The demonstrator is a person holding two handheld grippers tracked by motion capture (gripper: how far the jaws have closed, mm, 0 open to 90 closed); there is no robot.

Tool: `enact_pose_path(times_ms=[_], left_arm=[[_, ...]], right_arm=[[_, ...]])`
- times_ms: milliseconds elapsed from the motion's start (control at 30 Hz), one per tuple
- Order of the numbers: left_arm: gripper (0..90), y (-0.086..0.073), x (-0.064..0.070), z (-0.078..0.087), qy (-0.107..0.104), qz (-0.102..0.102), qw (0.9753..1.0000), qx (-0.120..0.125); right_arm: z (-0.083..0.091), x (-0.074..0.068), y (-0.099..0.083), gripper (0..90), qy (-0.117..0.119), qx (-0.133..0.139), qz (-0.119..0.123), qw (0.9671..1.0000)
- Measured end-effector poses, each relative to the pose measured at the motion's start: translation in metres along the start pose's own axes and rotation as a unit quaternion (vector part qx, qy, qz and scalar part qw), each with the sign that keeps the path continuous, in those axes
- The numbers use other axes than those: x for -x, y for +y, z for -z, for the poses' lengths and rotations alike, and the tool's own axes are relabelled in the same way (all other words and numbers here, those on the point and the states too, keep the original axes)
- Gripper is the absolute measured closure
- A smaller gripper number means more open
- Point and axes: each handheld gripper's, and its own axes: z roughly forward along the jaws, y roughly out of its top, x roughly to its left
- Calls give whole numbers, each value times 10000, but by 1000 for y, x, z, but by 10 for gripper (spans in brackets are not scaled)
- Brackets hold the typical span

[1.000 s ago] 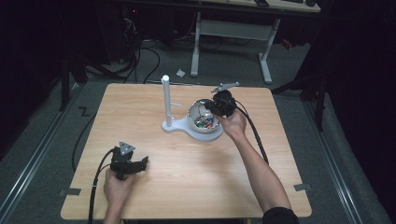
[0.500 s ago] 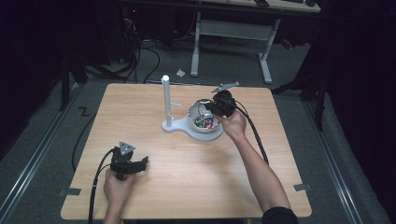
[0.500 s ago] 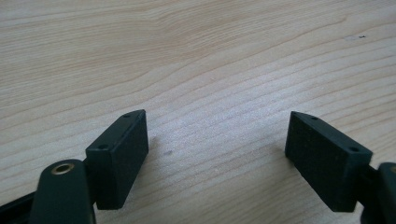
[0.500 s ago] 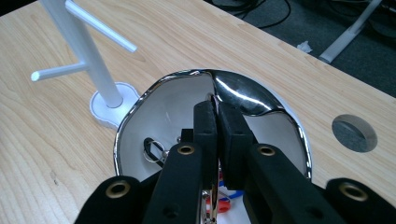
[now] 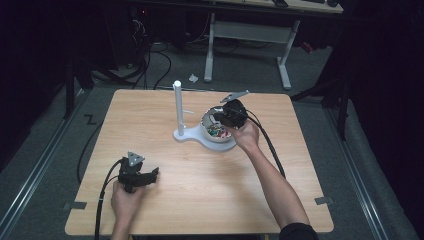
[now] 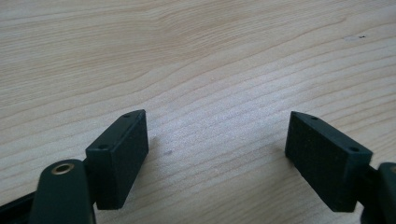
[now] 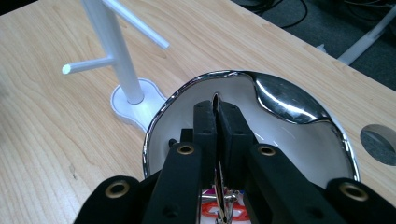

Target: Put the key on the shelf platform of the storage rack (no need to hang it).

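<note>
L gripper [image 5: 150,174] sat low on the table [image 5: 150,125] near the person's edge, same spot as 0.5 s and 1 s before; no move at all. In the left gripper view its jaws stood wide apart w/ bare wood between them, so released, nothing held.

White stand [image 5: 177,107] stood just left of the bowl [image 5: 216,141], pegs sticking out, nothing hung on it as far as I could tell.

R gripper [image 5: 218,119] was over the bowl, fingertips dipped inside the rim. Vs the earlier frames it had barely shifted, maybe a touch lower; hard to call. In the right gripper view the jaws were clenched together on a thin metal piece [image 7: 215,103], its edge poking up between the fingertips [image 7: 204,122]; looked like a ring or clip from the coloured bits [image 7: 223,211] below the fingers, couldn't tell which.

My read: grasp was made, so pick step was done; lifting out and carrying toward the stand was likely next. L hand idle, waiting.
</note>
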Motion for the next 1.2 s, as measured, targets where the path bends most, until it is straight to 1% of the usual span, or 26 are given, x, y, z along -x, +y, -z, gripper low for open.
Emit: enact_pose_path(times_ms=[33, 100, 133, 167, 233, 400, 433, 467, 500, 567, 667, 700, 733, 767, 800, 833, 867, 933, 967, 1033, 1067, 1133, 1167, 1200], left_arm=[[218, 0, 0, 0, 7, 2, 10000, 8], [218, 0, 0, 0, 6, 1, 10000, 6], [218, 0, 0, 0, 5, -1, 10000, 1], [218, 0, 0, 0, 5, -1, 10000, 1], [218, 0, 0, 0, 5, -1, 10000, 5], [218, 0, 0, 0, 4, -3, 10000, -2], [218, 0, 0, 0, 10, -5, 10000, 3], [218, 0, 0, 0, 10, -5, 10000, 3], [218, 0, 0, 0, 14, -4, 10000, 5], [218, 0, 0, 0, 10, -3, 10000, 4], [218, 0, 0, 0, 18, -4, 10000, 7], [218, 0, 0, 0, 19, -5, 10000, 7], [218, 0, 0, 0, 19, -5, 10000, 7], [218, 0, 0, 0, 19, -5, 10000, 4], [218, 0, 0, 0, 19, -5, 10000, 4], [219, 0, 0, 0, 19, -5, 10000, 5], [218, 0, 0, 0, 19, -5, 10000, 5], [218, 0, 0, 0, 17, -3, 10000, 7], [218, 0, 0, 0, 17, -4, 10000, 7], [218, 0, 0, 0, 17, -4, 10000, 9], [218, 0, 0, 0, 17, -4, 10000, 9], [218, 0, 0, 0, 17, -3, 10000, 8], [218, 0, 0, 0, 16, -4, 10000, 6], [218, 0, 0, 0, 17, -4, 10000, 7]], right_arm=[[-1, 0, -1, 868, 53, -7, 8, 10000], [-1, -1, -1, 868, 74, -8, 24, 10000], [-3, -1, -2, 867, 121, -57, 12, 9999], [-3, -1, -2, 867, 121, -57, 12, 9999], [-7, -2, -4, 863, 166, -159, 22, 9997], [-12, -2, -10, 819, 190, -217, -88, 9995], [-14, -3, -12, 779, 182, -260, -38, 9995], [-14, -3, -12, 779, 182, -260, -38, 9995], [-14, -2, -12, 758, 196, -268, -43, 9994], [-13, -2, -14, 707, 189, -247, -98, 9995], [-13, 1, -16, 624, 261, -245, -174, 9992], [-12, 2, -18, 567, 269, -256, -218, 9991], [-12, 2, -18, 567, 269, -256, -218, 9991], [-11, 4, -19, 523, 299, -217, -242, 9990], [-11, 4, -19, 523, 299, -217, -242, 9990], [-8, 6, -22, 491, 330, -193, -341, 9987], [-8, 6, -22, 491, 330, -193, -341, 9987], [-2, 9, -25, 462, 380, -82, -441, 9983], [1, 9, -27, 454, 395, -58, -508, 9979], [6, 10, -30, 446, 402, 26, -522, 9978], [6, 10, -30, 446, 402, 26, -522, 9978], [15, 13, -33, 441, 422, 133, -561, 9974], [15, 13, -33, 441, 422, 133, -561, 9974], [18, 14, -34, 444, 411, 195, -620, 9970]])
